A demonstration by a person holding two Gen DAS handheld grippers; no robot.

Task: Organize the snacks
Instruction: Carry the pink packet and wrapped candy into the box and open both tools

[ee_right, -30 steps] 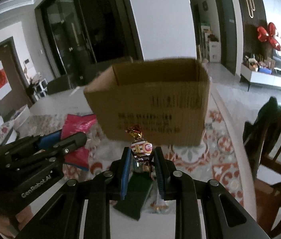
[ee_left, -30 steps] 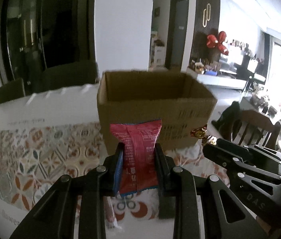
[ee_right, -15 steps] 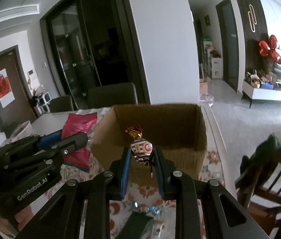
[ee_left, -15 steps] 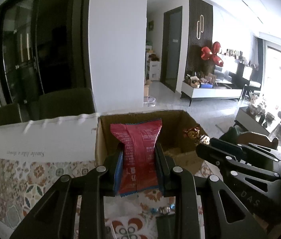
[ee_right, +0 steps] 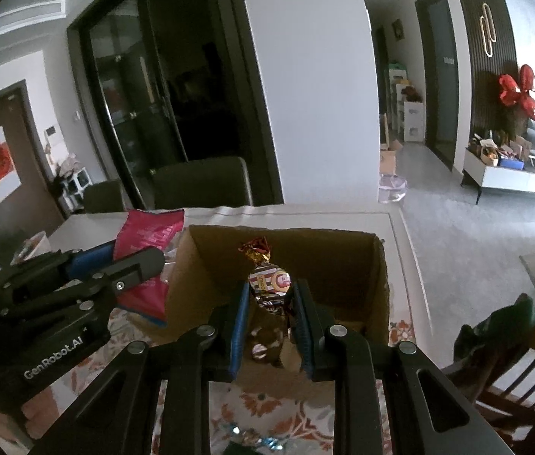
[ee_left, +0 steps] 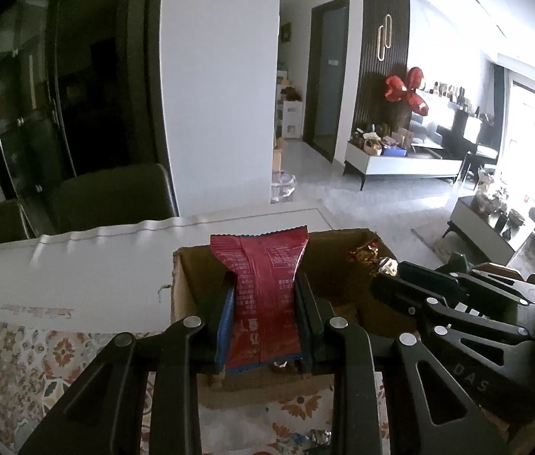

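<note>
An open brown cardboard box [ee_left: 186, 284] [ee_right: 343, 254] stands on the patterned tablecloth. My left gripper [ee_left: 265, 295] is shut on a red snack packet [ee_left: 263, 292], held upright over the box's near left part. My right gripper [ee_right: 269, 299] is shut on a wrapped candy [ee_right: 269, 282] with a gold twisted end, held above the box opening. In the right wrist view the left gripper [ee_right: 142, 261] with the red packet [ee_right: 146, 235] shows at the left. The right gripper [ee_left: 388, 269] and its candy [ee_left: 364, 254] appear at the right of the left wrist view.
Loose wrapped sweets [ee_right: 263, 441] lie on the tablecloth [ee_left: 21, 360] before the box. Dark chairs [ee_left: 112, 193] stand behind the table's far edge. A wooden chair [ee_right: 525, 375] with dark cloth on it stands close at the right.
Both grippers rose and moved forward with their snacks, from in front of the box's side wall to above its open top. The inside of the box has come into view.
</note>
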